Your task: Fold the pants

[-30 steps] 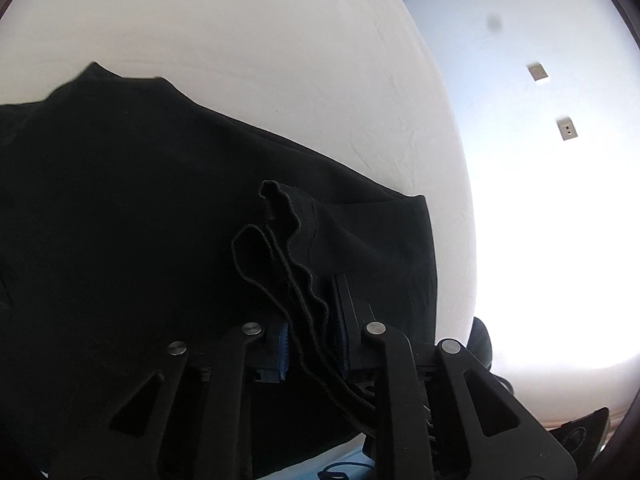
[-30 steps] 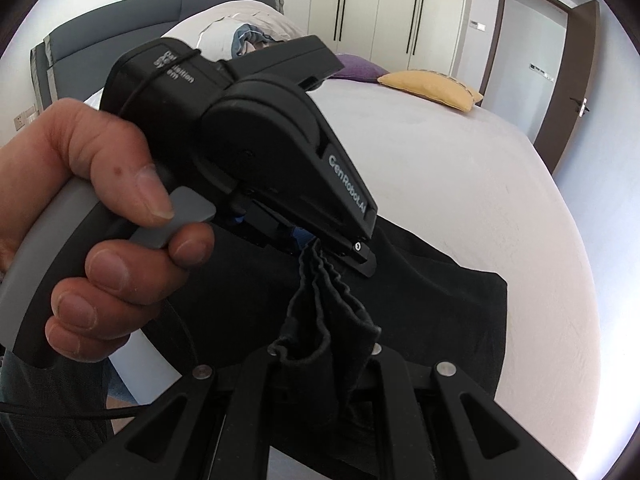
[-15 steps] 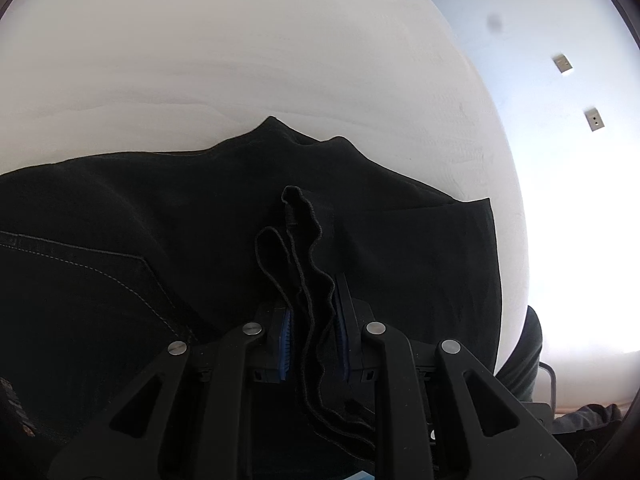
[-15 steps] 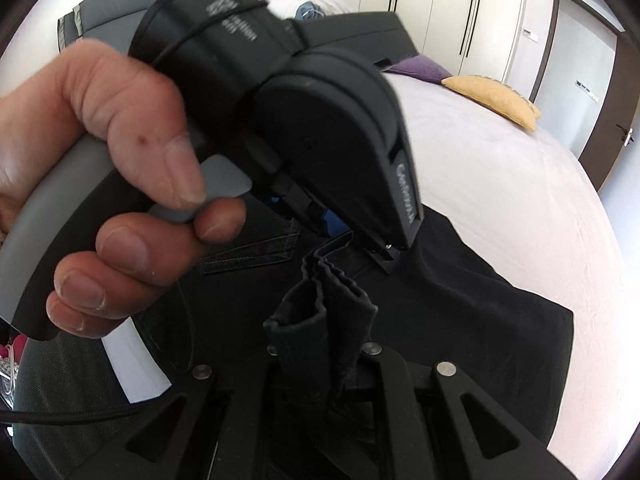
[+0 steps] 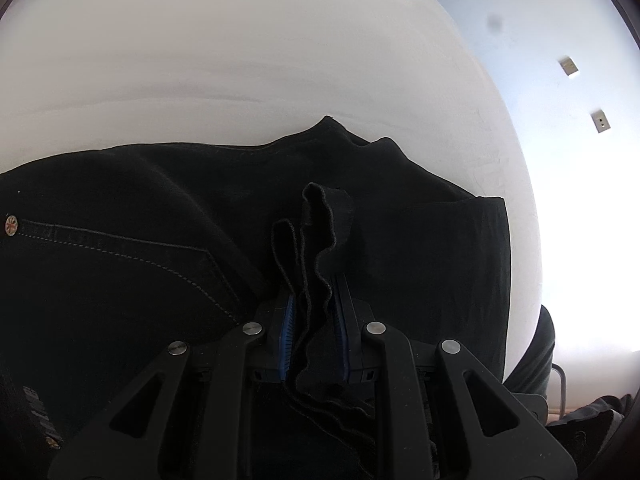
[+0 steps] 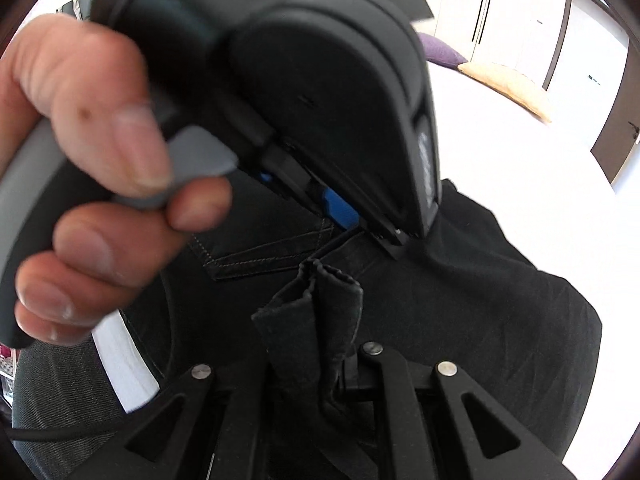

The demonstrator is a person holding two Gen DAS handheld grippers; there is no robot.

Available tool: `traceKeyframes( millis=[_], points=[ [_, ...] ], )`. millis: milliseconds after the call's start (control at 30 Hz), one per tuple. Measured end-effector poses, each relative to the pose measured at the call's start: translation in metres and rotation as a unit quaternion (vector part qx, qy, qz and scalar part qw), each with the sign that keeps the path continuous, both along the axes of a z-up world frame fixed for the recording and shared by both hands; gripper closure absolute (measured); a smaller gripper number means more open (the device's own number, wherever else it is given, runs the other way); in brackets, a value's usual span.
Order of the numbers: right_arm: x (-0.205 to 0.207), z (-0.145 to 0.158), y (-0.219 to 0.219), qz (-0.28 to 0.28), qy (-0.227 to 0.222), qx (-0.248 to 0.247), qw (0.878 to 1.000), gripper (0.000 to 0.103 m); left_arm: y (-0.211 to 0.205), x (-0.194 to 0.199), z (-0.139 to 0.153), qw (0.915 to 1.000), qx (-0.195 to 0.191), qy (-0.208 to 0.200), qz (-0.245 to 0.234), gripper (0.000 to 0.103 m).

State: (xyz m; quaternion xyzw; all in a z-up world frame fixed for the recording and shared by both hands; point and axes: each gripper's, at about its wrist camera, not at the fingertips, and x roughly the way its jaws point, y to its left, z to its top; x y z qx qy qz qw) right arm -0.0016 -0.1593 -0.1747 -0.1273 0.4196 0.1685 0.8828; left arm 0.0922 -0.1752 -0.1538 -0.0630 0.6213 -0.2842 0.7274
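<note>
Black pants (image 5: 400, 264) fill the lower half of both views, spread on a white bed (image 5: 240, 60). The left gripper (image 5: 312, 312) is clamped on a bunched, wavy hem edge at lower centre, its blue pads (image 5: 289, 320) pressing either side. The right gripper (image 6: 316, 364) likewise pinches a gathered fold of the same cloth at lower centre. Both grips sit close together, probably so the hem end travels as one edge over the pocket stitching (image 6: 256, 258). The person's left hand (image 6: 92, 168), squeezing the trigger, crowds the upper left of the right view. A yellow pillow (image 6: 508, 84) lies upper right.
</note>
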Motion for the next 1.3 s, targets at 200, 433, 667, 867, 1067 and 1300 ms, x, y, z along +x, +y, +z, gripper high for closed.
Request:
traceKeyframes(
  millis=[200, 433, 667, 867, 1067, 1300],
  points=[
    [0.005, -0.006, 0.000, 0.008, 0.026, 0.008, 1.000, 0.078, -0.013, -0.011, -0.017, 0.9995, -0.022, 0.012, 0.022, 0.085],
    [-0.008, 0.045, -0.098, 0.017, 0.107, 0.256, 0.961, 0.037, 0.017, -0.014, 0.037, 0.9922, 0.046, -0.088, 0.075, 0.038],
    [0.035, 0.034, -0.259, -0.050, 0.120, 0.459, 0.879, 0.037, -0.025, -0.069, 0.073, 0.9871, 0.036, -0.151, 0.040, 0.038],
    [0.082, -0.022, -0.307, -0.120, 0.192, 0.530, 0.817, 0.036, -0.086, -0.119, 0.013, 0.9847, 0.116, -0.128, -0.020, 0.038],
    [0.040, -0.028, -0.275, -0.059, 0.200, 0.515, 0.832, 0.043, -0.096, -0.141, 0.000, 0.9762, 0.164, -0.142, 0.004, 0.027],
    [-0.039, -0.032, -0.239, 0.017, 0.244, 0.475, 0.845, 0.043, -0.073, -0.130, 0.007, 0.9762, 0.167, -0.137, 0.016, 0.026]
  ],
)
